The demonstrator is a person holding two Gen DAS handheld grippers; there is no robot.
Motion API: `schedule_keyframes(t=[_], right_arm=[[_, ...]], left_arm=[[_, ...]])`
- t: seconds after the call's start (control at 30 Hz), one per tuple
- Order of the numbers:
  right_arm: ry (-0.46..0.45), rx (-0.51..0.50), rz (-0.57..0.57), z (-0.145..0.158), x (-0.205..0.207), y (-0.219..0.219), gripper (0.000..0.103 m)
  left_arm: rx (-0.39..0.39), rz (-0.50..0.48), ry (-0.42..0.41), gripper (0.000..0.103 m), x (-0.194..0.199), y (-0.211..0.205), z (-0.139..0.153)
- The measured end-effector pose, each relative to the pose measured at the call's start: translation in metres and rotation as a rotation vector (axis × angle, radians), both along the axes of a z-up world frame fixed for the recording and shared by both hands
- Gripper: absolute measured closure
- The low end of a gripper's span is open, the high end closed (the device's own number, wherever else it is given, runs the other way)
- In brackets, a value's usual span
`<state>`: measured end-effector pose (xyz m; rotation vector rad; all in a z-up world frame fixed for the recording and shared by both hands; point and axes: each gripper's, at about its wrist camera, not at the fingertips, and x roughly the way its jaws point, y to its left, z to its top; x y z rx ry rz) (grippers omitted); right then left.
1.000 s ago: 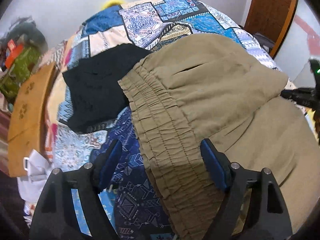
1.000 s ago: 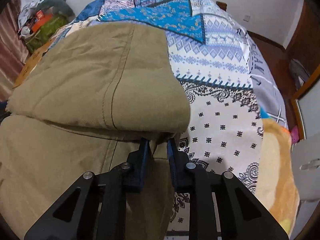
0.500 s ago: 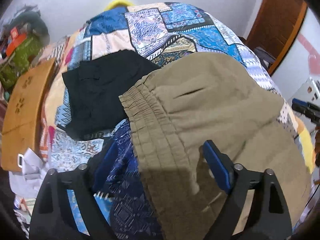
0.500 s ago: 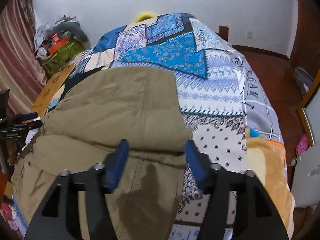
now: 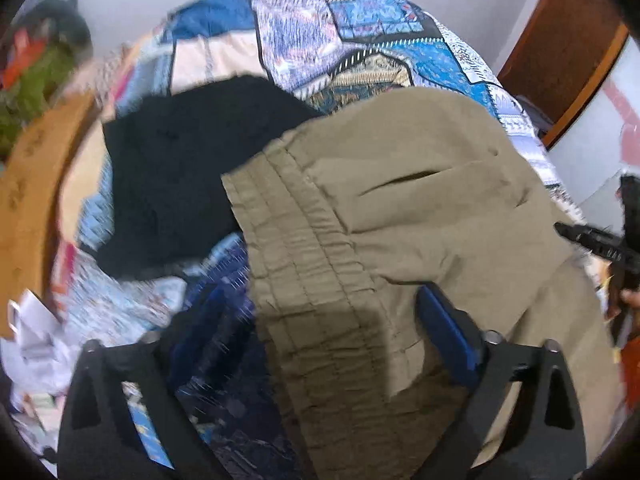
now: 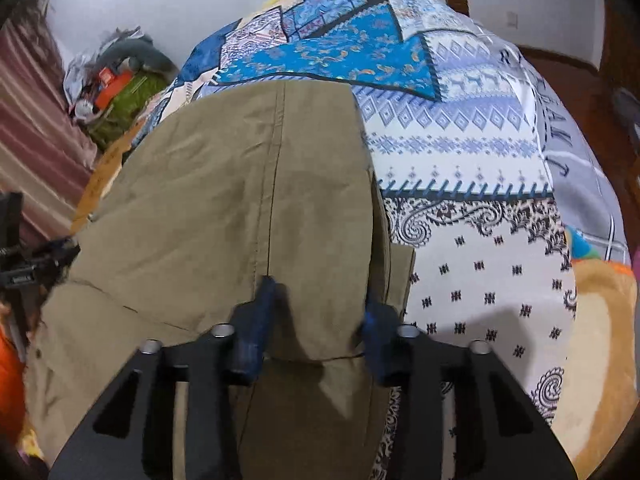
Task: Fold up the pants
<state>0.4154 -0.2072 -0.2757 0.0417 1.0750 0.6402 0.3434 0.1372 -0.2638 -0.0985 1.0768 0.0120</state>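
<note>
Left claw (image 5: pixel 320 328) nearest the lens, fingers spread wide, nothing pinched; blue pads (image 5: pixel 448 336) either side of the elastic waistband (image 5: pixel 304 264) of the olive-khaki cotton pants (image 5: pixel 400 208). Pad-to-cloth contact unclear, view blurred w/ motion. Right claw (image 6: pixel 320 320) also spread apart, holding nothing, blue-padded fingers (image 6: pixel 256 320) straddling the near edge of the pants' (image 6: pixel 248 208) folded-over top layer; looks v. close to fabric, can't tell if touching. Pants lie folded on the bed w/ blue patchwork-print cover (image 6: pixel 460 152), upper layer doubled back over lower one, centre seam running away from right cam. Just beyond waistband, left side: black folded garment (image 5: pixel 176 184), edge touching/under the khaki. Further left, off bed edge, curved tan wooden board (image 5: pixel 32 184). Far corner by the wall: green bag w/ orange box pile (image 6: pixel 116 92), beside maroon curtain (image 6: pixel 28 128). Right claw's body shows at the left cam's right edge.
</note>
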Motion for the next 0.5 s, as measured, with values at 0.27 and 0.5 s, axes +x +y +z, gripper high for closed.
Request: schedule_keyframes(t=[0.27,0.5], right_arm=[[-0.195,-0.185,0.047,0.015,-0.017,0.015,0.096],[-0.253,-0.218,0.026,0.018,-0.015,0.009,0.098]], left_arm=[[0.356,0.001,-0.106,0.046,-0.005,-0.027,0.014],[0.237,0.028,-0.035,0.044,0.004,0.0,0.001]])
